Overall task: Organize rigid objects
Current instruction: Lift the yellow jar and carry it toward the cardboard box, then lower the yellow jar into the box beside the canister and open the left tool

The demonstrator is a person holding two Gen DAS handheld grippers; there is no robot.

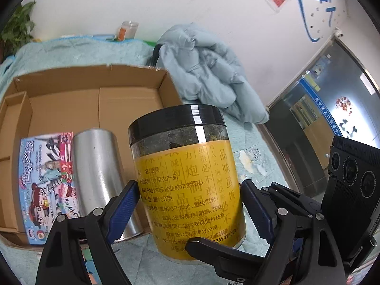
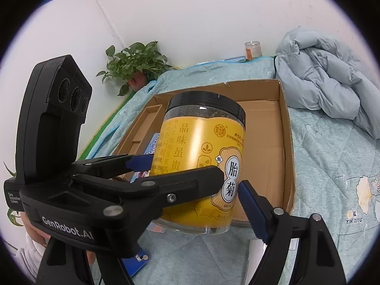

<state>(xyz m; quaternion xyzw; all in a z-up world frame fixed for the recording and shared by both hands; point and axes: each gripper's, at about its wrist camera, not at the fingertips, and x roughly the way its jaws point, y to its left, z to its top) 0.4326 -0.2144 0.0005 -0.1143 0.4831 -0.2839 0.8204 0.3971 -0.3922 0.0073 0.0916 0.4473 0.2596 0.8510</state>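
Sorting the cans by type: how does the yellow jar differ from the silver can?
The yellow jar has a printed label and black lid; the silver can is bare metal. The jar sits between the left gripper fingers; the can stands in the cardboard box. Both are upright cylinders.

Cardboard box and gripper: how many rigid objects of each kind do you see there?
Yellow-label jar, in the left gripper: 1
Silver can, in the cardboard box: 1
Printed carton, in the box: 1
Total: 3
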